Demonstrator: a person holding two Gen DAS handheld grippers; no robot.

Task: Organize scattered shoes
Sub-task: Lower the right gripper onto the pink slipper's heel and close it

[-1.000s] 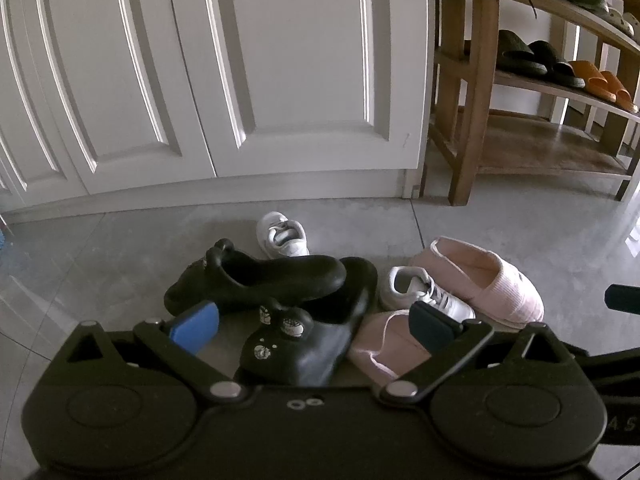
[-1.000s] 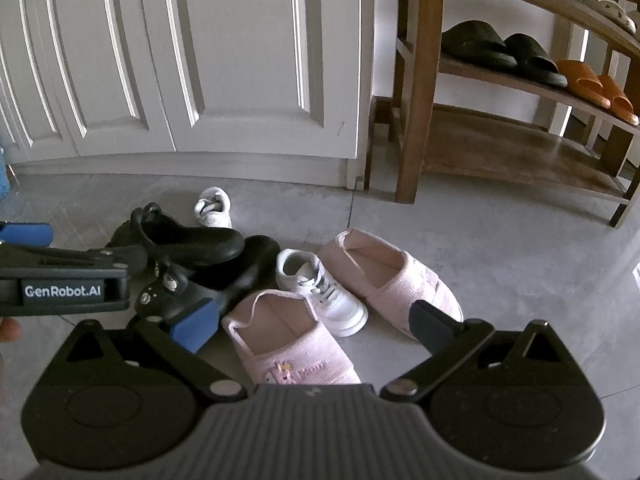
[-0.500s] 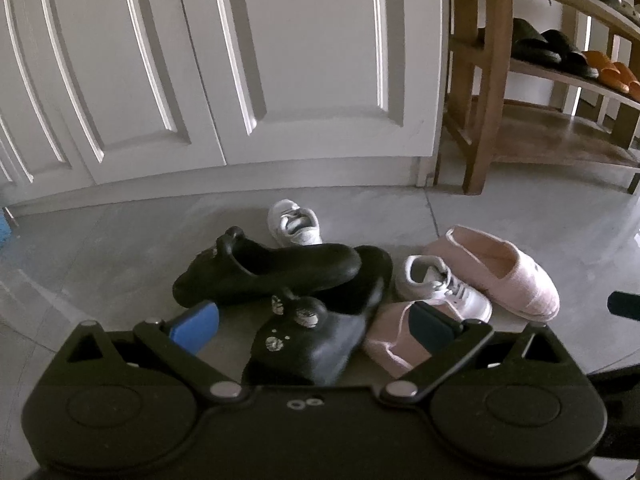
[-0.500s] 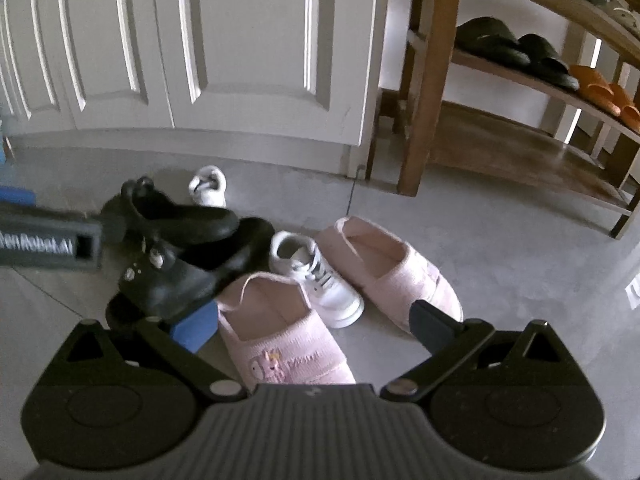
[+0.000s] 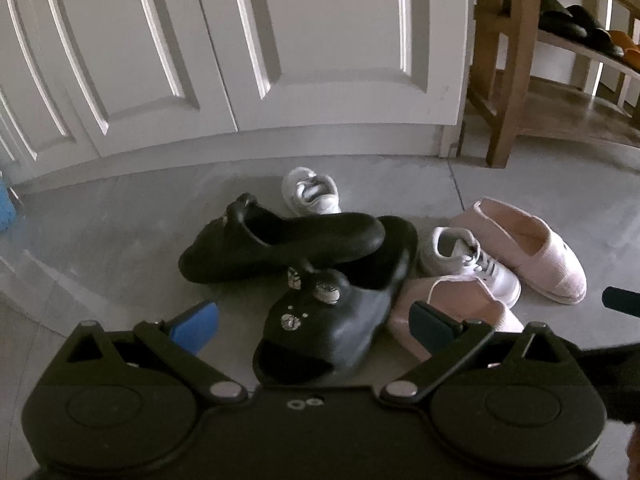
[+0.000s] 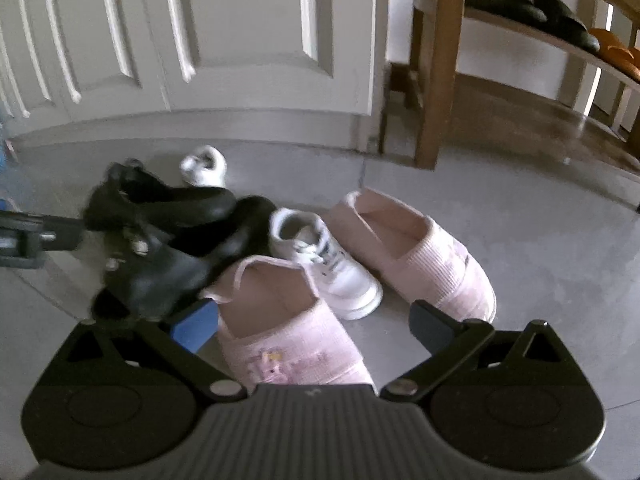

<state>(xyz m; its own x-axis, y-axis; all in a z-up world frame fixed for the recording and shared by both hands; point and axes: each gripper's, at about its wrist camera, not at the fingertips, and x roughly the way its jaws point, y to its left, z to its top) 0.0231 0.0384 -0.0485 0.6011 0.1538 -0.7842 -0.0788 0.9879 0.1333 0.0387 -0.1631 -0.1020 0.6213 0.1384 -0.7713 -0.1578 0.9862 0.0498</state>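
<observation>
Black near slipper (image 5: 324, 320) lies lengthwise, toe toward left gripper (image 5: 314, 322)

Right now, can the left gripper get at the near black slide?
Probably yes. The left gripper is open, and the near black slide lies between its fingers with nothing in front. Its heel is tucked under the other black slide, which may shift on lifting.

The left tool (image 5: 314, 322) hangs with its jaws spread wide over a black slide with charms (image 5: 328, 328), which lies between the fingers without visible contact. A second black slide (image 5: 280, 248) leans across it on the grey floor (image 5: 100, 240). Toward the floor's far edge, by the white doors (image 5: 240, 60), sits a small white sneaker (image 5: 312, 194); another white sneaker (image 5: 472, 264) lies between two pink slippers (image 5: 524, 248).
</observation>
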